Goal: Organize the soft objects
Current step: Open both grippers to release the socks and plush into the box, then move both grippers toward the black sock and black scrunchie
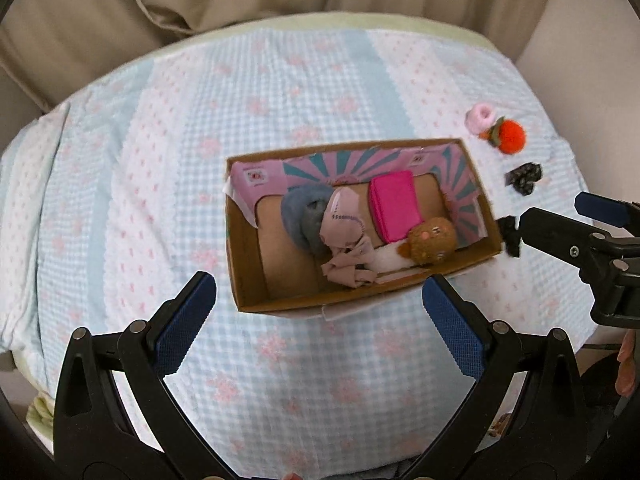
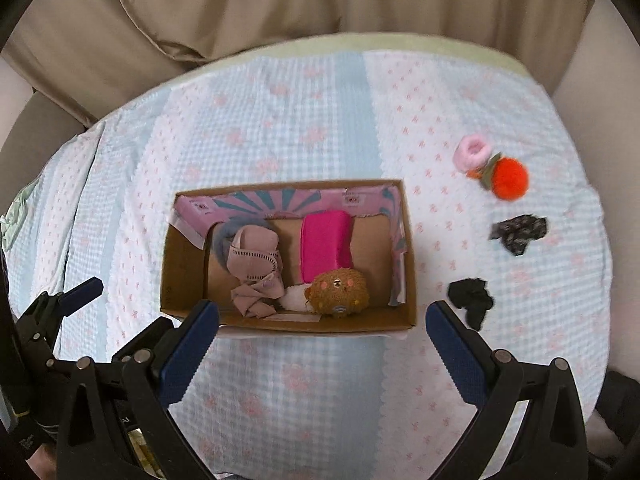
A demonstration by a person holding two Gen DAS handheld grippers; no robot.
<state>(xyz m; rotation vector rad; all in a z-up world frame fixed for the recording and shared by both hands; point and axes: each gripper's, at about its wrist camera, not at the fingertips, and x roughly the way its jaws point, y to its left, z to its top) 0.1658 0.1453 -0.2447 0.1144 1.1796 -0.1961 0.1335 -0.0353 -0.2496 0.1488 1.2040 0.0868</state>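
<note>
A cardboard box (image 1: pixel 248 264) (image 2: pixel 180 268) sits on the checked cloth. It holds a pink block (image 1: pixel 394 204) (image 2: pixel 325 248), a brown plush (image 1: pixel 432 244) (image 2: pixel 340 292), a pink mask (image 1: pixel 346 228) (image 2: pixel 254 260) and a grey-blue fluffy item (image 1: pixel 300 216). Right of the box lie a pink scrunchie (image 2: pixel 472 152), an orange pompom (image 2: pixel 510 178), a patterned dark scrunchie (image 2: pixel 520 234) and a black scrunchie (image 2: pixel 470 300). My left gripper (image 1: pixel 320 320) is open and empty before the box. My right gripper (image 2: pixel 322 348) is open and empty at the box's near wall; it also shows in the left wrist view (image 1: pixel 560 220).
The cloth (image 1: pixel 160 140) (image 2: pixel 320 112) covers a rounded surface that drops off at its edges. A beige sofa back (image 2: pixel 280 8) rises behind it. The left gripper's finger shows at the left of the right wrist view (image 2: pixel 80 292).
</note>
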